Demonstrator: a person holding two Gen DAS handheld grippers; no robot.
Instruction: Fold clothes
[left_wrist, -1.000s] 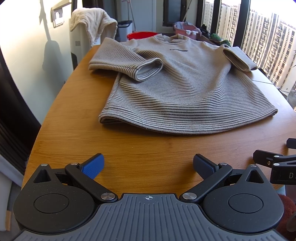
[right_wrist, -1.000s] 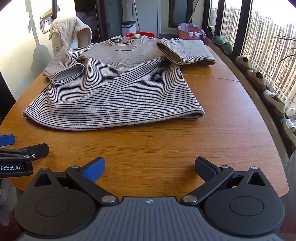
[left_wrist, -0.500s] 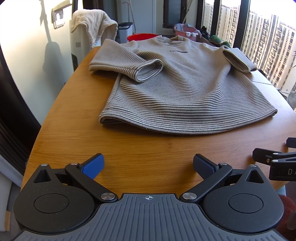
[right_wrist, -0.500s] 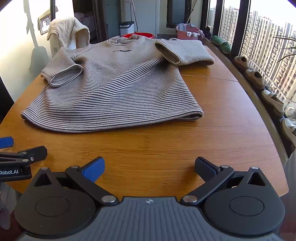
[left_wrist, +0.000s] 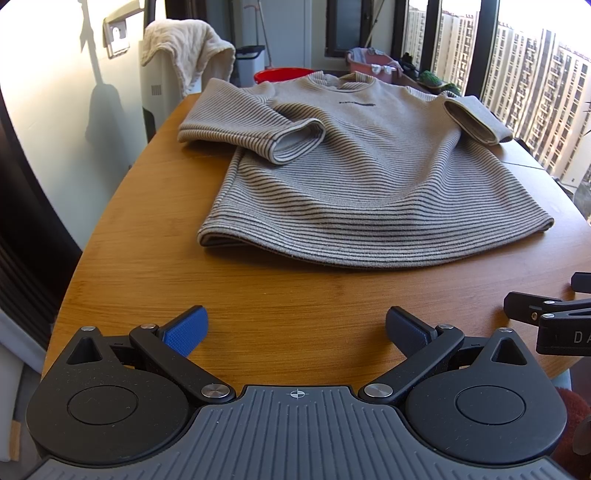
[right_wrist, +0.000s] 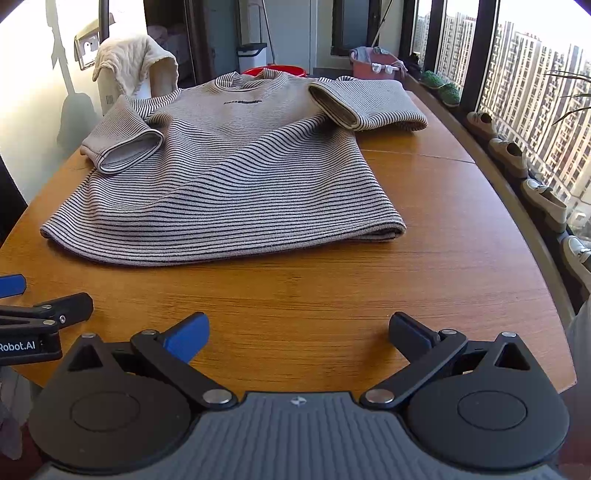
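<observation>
A beige sweater with thin dark stripes lies flat, front up, on the round wooden table, collar at the far side, hem toward me. Both sleeves are folded in over the body. It also shows in the right wrist view. My left gripper is open and empty above the table's near edge, short of the hem's left part. My right gripper is open and empty, short of the hem's right part. Each gripper shows at the edge of the other's view.
A white towel hangs over a white appliance beyond the table's far left. A red basin and a pink basket stand behind the table. Shoes line the window sill on the right.
Both grippers have drifted very slightly; the sweater sits a little lower and nearer in the right wrist view. Nothing was grasped or moved.
</observation>
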